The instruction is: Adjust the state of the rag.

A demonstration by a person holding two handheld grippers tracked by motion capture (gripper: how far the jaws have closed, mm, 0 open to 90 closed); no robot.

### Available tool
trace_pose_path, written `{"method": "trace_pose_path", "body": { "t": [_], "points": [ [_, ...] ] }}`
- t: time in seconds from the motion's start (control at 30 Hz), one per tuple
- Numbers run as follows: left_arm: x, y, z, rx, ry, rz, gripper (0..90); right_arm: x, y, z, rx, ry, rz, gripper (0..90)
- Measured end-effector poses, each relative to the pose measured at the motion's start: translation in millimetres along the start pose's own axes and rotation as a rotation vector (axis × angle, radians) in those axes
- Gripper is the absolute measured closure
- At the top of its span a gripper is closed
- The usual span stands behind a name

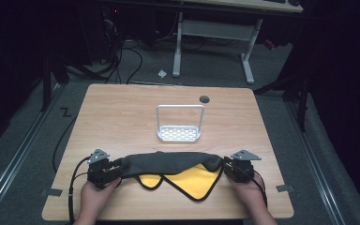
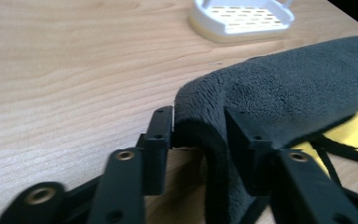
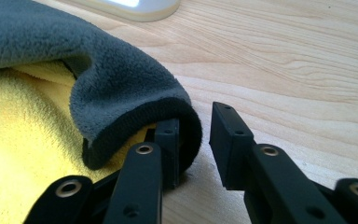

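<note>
wooden table; both grippers part-open, grey-yellow cloth ends between

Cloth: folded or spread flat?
Folded: the cloth has its grey side doubled over the yellow, whose corners show below.

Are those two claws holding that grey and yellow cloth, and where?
Neither grips it. The cloth lies on the table, its folded ends between the open fingers of the left gripper and right gripper.

Overhead forward-down; gripper cameras close, sharing cloth.
</note>
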State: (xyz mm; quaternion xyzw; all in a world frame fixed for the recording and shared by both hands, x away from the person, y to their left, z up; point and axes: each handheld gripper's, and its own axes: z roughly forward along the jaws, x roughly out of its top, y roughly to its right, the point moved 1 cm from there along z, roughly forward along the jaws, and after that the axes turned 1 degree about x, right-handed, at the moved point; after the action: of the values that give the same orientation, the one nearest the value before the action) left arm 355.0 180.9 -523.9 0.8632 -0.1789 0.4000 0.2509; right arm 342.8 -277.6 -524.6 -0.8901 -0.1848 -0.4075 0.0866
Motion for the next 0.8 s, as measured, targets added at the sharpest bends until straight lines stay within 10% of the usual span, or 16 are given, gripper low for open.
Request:
{"method": "trace_pose_path", "body": {
  "t": [0.47,0.8],
  "points": [
    [-2.1,8.0,-27.9,-0.001,0.074,0.000,43.3,-2.9,-1.4,-11.2,0.009,0.019,0.010,64.9],
    [-7.0,32.2,-16.3,-0.031,0.019,0.069,45.3,-5.9,-1.7,-35.5,0.008,0.079,0.033,63.6]
  ]
}}
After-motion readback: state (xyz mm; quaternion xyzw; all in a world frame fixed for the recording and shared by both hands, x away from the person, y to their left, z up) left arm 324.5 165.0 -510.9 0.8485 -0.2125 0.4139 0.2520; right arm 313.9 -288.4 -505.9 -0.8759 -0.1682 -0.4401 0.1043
